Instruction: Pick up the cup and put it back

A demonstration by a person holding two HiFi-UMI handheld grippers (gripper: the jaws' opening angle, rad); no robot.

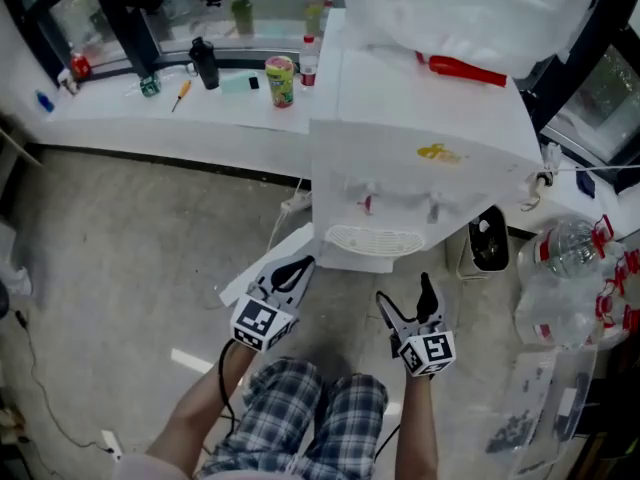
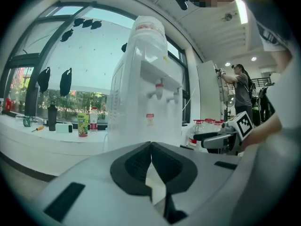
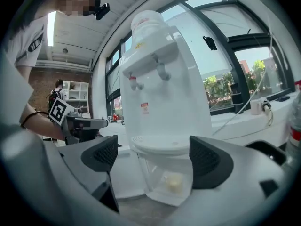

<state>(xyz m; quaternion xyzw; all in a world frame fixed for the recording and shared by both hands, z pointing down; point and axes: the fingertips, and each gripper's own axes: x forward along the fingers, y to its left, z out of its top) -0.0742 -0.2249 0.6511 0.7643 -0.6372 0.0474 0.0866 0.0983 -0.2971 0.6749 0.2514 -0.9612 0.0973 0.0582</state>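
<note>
Below the dispenser [image 1: 420, 158], the person wears plaid shorts [image 1: 300, 408] checked in blue, white and black. The shirt [image 3: 23, 36] is white and short-sleeved, with a dark print on the sleeve. A thin black cable [image 1: 222, 376] runs along the left forearm. The left gripper [image 1: 300, 265] and right gripper [image 1: 405, 296], nearest the dispenser, have pale grey bodies and black textured pads [image 3: 209, 161]. Each carries a cube [image 1: 260, 323] with black-and-white square markers.
</note>
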